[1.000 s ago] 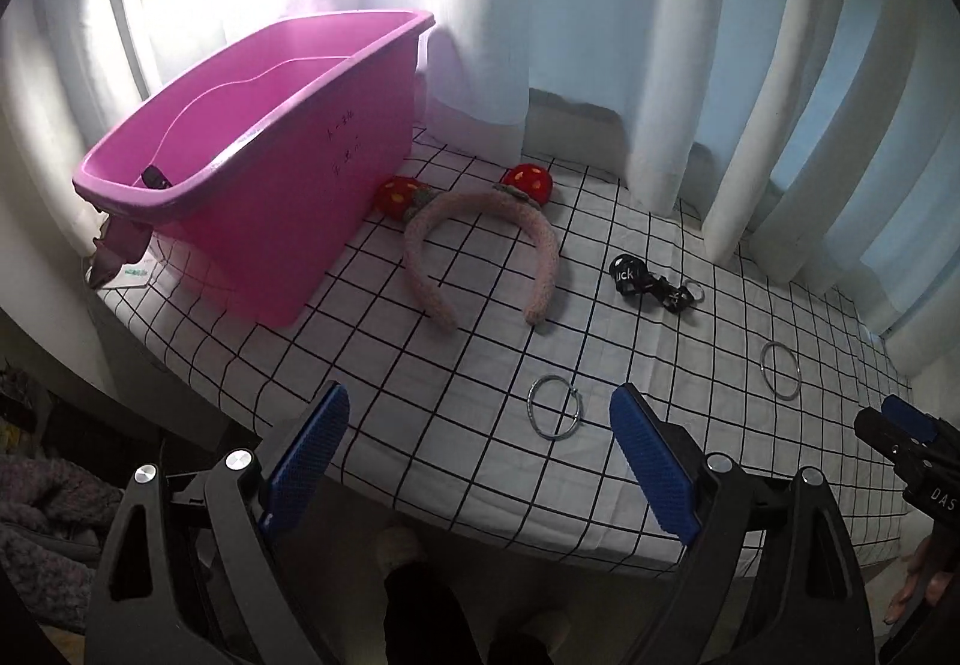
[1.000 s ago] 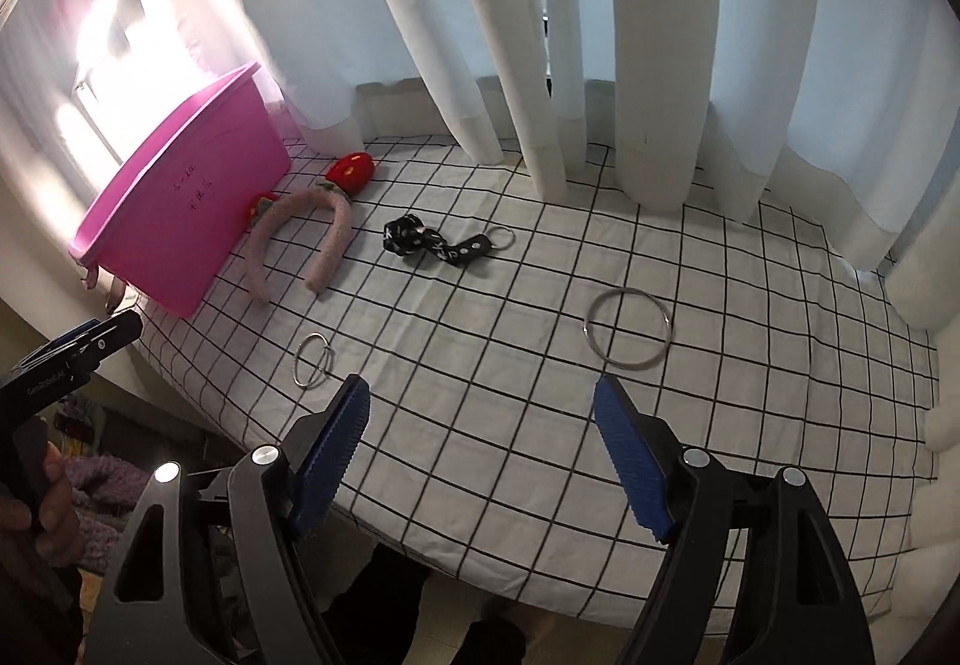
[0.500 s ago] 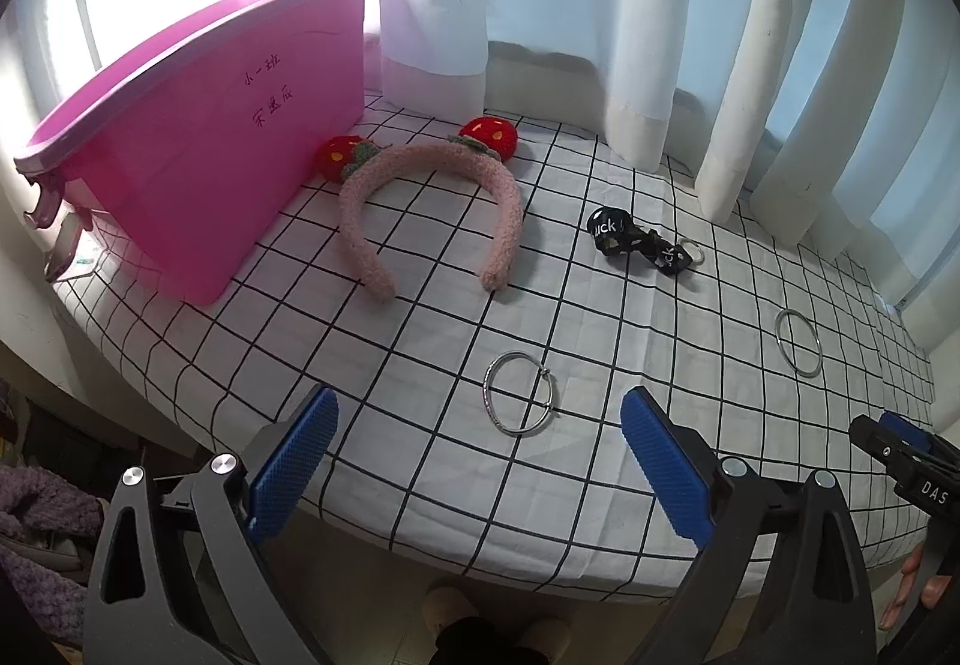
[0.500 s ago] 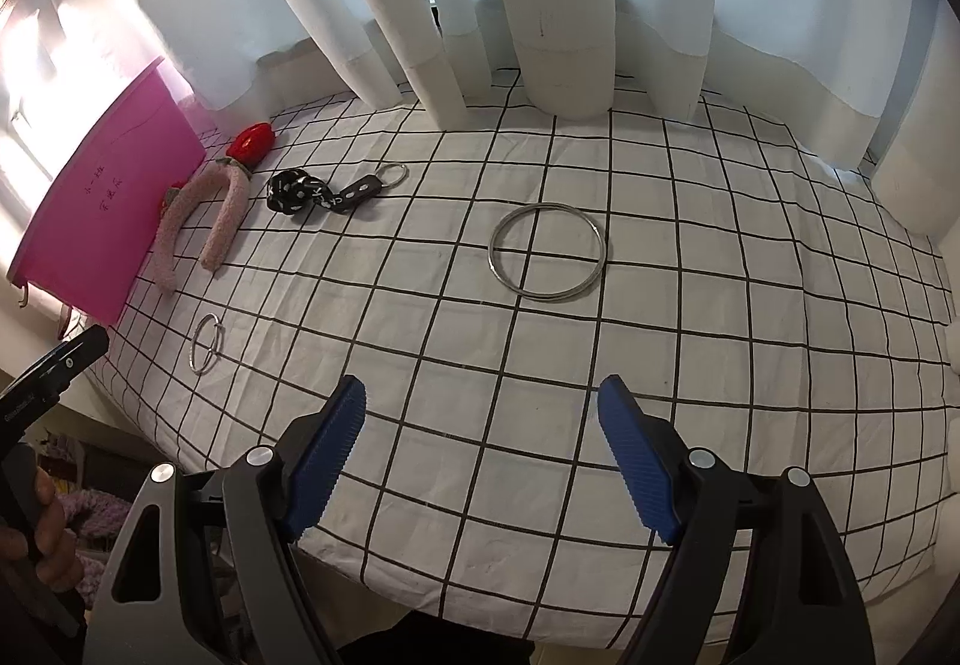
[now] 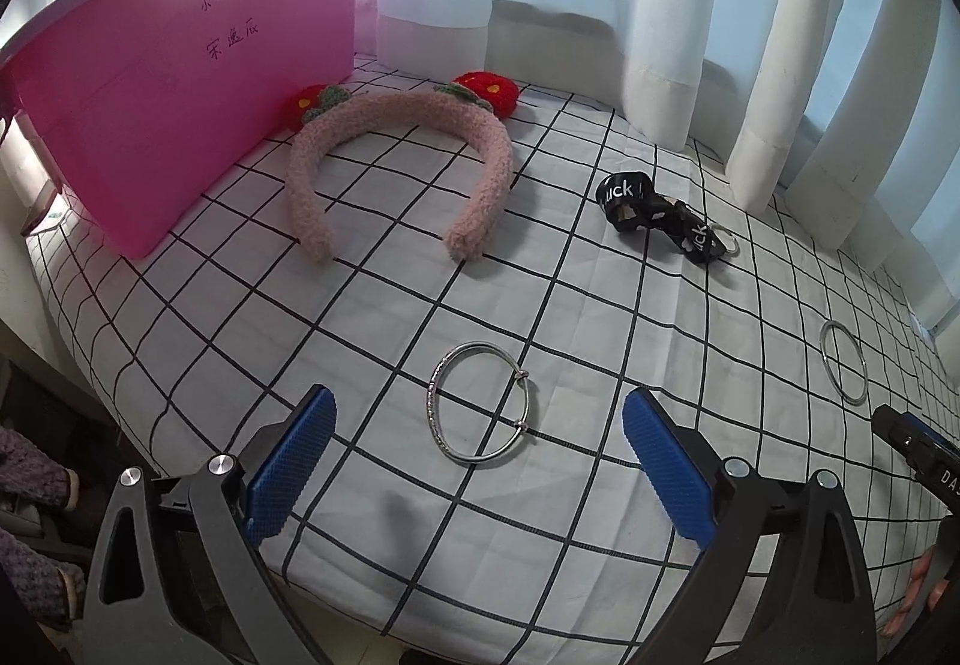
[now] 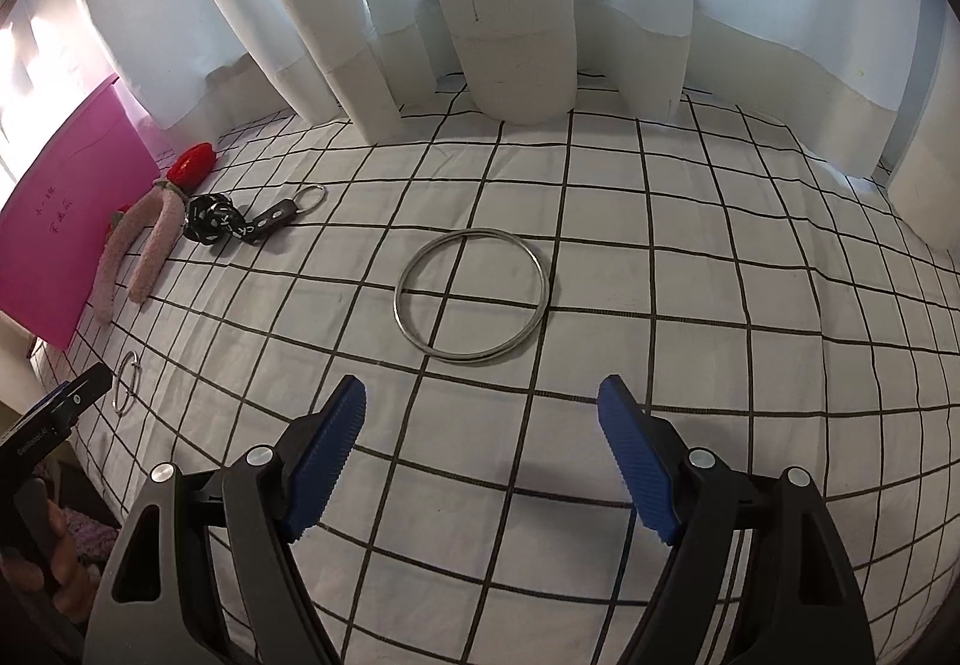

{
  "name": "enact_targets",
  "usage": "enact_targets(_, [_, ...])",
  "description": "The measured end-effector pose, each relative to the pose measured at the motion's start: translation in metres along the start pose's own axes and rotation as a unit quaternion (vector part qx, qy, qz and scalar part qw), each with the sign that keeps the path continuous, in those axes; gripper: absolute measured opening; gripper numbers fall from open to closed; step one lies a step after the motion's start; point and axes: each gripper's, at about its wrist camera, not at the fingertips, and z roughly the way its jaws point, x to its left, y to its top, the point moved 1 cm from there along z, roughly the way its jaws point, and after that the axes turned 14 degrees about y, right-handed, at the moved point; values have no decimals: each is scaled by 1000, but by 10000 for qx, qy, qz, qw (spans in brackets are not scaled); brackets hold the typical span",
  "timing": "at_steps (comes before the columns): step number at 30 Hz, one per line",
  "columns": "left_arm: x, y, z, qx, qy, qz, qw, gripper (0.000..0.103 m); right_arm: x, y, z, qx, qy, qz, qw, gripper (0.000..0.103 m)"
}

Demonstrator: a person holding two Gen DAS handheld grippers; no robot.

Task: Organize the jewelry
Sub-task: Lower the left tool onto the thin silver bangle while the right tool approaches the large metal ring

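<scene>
A thin silver bracelet [image 5: 480, 402] lies on the checked cloth just ahead of my open, empty left gripper [image 5: 480, 455]. A larger plain silver ring [image 6: 471, 297] lies just ahead of my open, empty right gripper [image 6: 480, 425]; it also shows at the right of the left wrist view [image 5: 844, 370]. A fuzzy pink headband [image 5: 399, 167] with red strawberry ends lies beside the pink bin [image 5: 180, 77]. A black strap keychain [image 5: 660, 215] lies to its right.
White curtains [image 6: 510, 5] hang along the far edge of the table. The checked cloth [image 5: 540, 515] drops off at the near edge under both grippers. The pink bin stands at the far left.
Both grippers have moved forward and lower toward the table. The bracelet and the large ring now sit closer to the fingertips. Nothing on the cloth has moved.
</scene>
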Motion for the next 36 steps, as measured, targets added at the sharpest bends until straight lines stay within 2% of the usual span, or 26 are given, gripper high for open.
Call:
enact_targets(3, [-5, -3, 5, -39, 147, 4, 9999, 95, -10, 3, 13, 146, 233, 108, 9996, 78])
enact_targets(5, [-6, -5, 7, -43, 211, -45, 9998, 95, -6, 6, 15, 70, 272, -89, 9996, 79])
enact_targets(9, [-7, -8, 9, -39, 285, -133, 9995, 95, 3, 9, 26, 147, 92, -515, 9985, 79])
enact_targets(16, [-12, -7, 14, -41, 363, -157, 9992, 95, 5, 20, 41, 226, -226, -860, 9958, 81])
enact_targets(21, [-18, -5, 20, 53, 385, -157, 9991, 95, 7, 26, 52, 293, -367, -1014, 9937, 90])
enact_targets(26, [-21, -6, 23, 121, 421, -147, 9989, 95, 6, 29, 57, 231, -365, -1001, 9940, 94])
enact_targets(36, [-27, -5, 30, 68, 547, -102, 9984, 98, 4, 35, 62, 162, -321, -1085, 9934, 94])
